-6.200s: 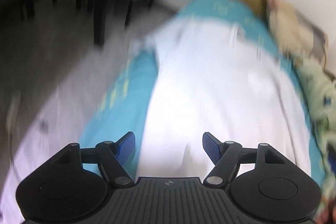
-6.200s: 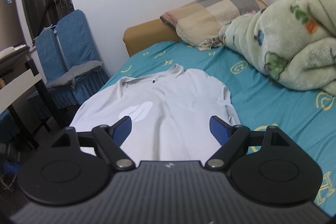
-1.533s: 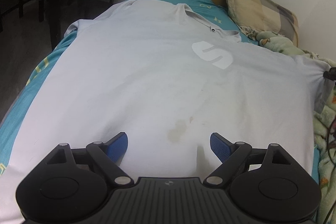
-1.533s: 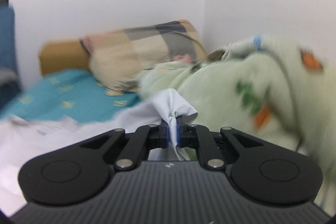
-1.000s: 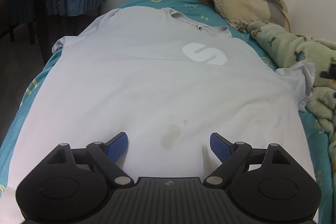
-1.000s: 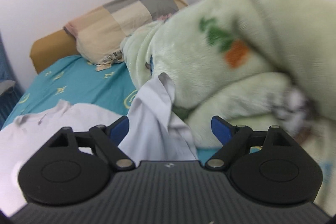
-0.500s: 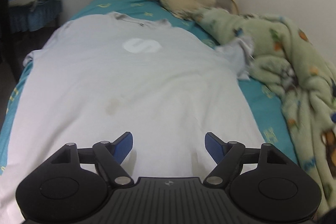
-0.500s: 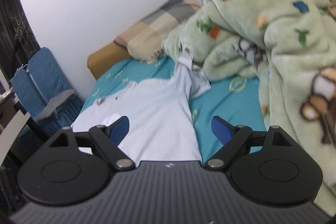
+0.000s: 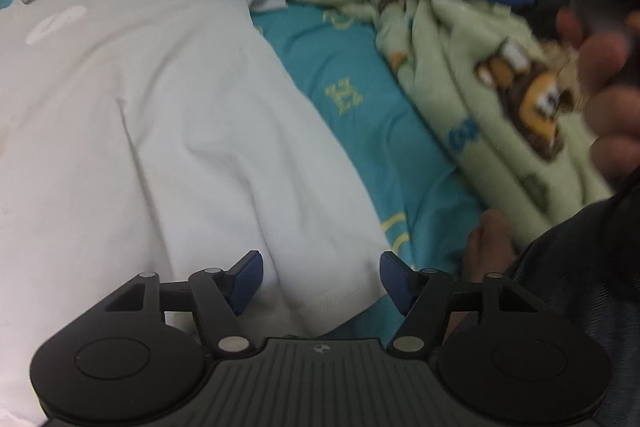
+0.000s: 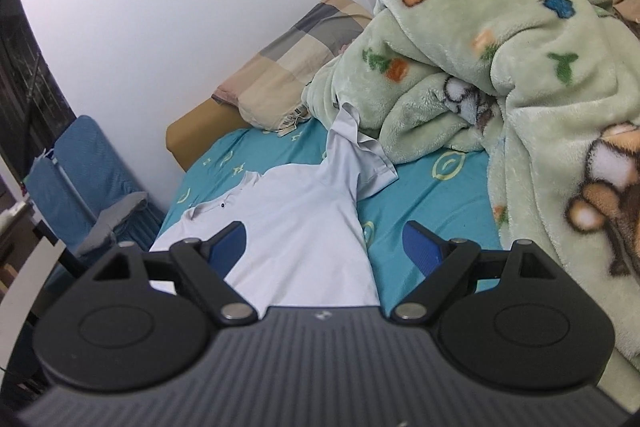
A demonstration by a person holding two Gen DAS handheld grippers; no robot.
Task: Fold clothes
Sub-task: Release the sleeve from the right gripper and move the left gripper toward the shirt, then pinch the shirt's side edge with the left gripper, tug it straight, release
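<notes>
A white polo shirt (image 9: 168, 115) lies face up on the teal bed sheet (image 9: 360, 99), collar toward the headboard. One sleeve (image 10: 356, 159) rests crumpled against the green blanket. My left gripper (image 9: 320, 279) hovers over the shirt's near right hem corner (image 9: 340, 291). Its jaws are closing, the hem fabric lies between them and the pads do not press on it. My right gripper (image 10: 324, 243) stands open above the shirt's right side (image 10: 304, 227), with nothing between its fingers.
A green fleece blanket (image 10: 500, 75) is heaped along the right of the bed. A checked pillow (image 10: 296, 67) leans at the headboard. A blue chair (image 10: 88, 179) stands left of the bed. A person's hand (image 9: 608, 87) and dark sleeve (image 9: 580, 287) show at the right.
My left gripper swung right to the shirt's near hem corner and its jaws narrowed. The right gripper let the sleeve go earlier, pulled back, and has stayed nearly still since.
</notes>
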